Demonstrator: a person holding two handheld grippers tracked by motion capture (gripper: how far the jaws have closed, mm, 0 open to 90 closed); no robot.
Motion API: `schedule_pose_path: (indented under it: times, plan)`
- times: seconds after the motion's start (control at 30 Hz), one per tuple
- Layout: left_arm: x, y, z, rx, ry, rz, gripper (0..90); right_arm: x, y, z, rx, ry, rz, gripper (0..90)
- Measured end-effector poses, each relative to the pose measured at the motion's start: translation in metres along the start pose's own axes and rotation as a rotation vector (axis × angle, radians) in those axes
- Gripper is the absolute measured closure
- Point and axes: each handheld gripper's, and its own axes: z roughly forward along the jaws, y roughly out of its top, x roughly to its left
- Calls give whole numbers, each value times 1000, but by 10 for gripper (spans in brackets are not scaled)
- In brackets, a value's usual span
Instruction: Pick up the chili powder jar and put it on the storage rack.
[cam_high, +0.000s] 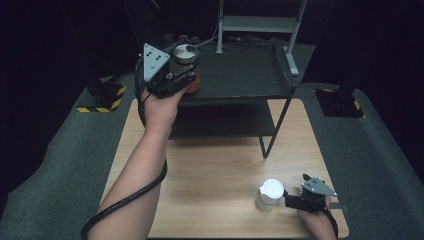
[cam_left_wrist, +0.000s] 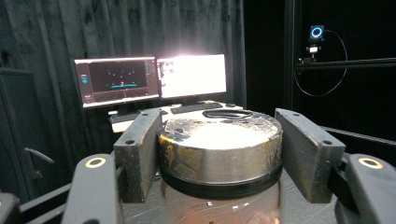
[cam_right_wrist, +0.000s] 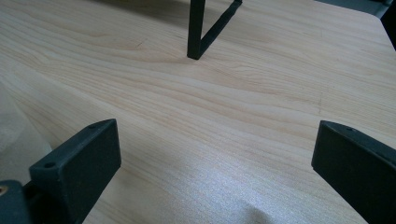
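1. The left claw (cam_high: 187, 75) straddles a metal-lidded jar (cam_left_wrist: 219, 140) on the black shelf (cam_high: 240, 75), its jaws at the lid's sides.
2. The right claw (cam_high: 290, 200) is spread wide on the tabletop (cam_high: 215, 170), just beside a white cup (cam_high: 270, 194).

High view hangs above the wooden table (cam_high: 220, 165), looking forward and down at the black shelf (cam_high: 240, 75). Left gripper view sits level, very close to the shelf's jar (cam_left_wrist: 219, 149). Right gripper view skims the table, facing the shelf leg (cam_right_wrist: 195, 28), which the high view also catches.
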Motion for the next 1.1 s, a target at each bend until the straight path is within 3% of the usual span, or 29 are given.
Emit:
schedule_pose_path:
  times: [0.57,0.73,1.1]
  plan:
    - [-2,-1,7,16,-12,-1,345,-1,0,0,-2,3,1,6]
    - [-2,-1,5,-3,-11,-10,334,-1,0,0,-2,3,0,6]
    - [-8,5,1,6,15,-10,149,0,0,0,0,1,-5,6]
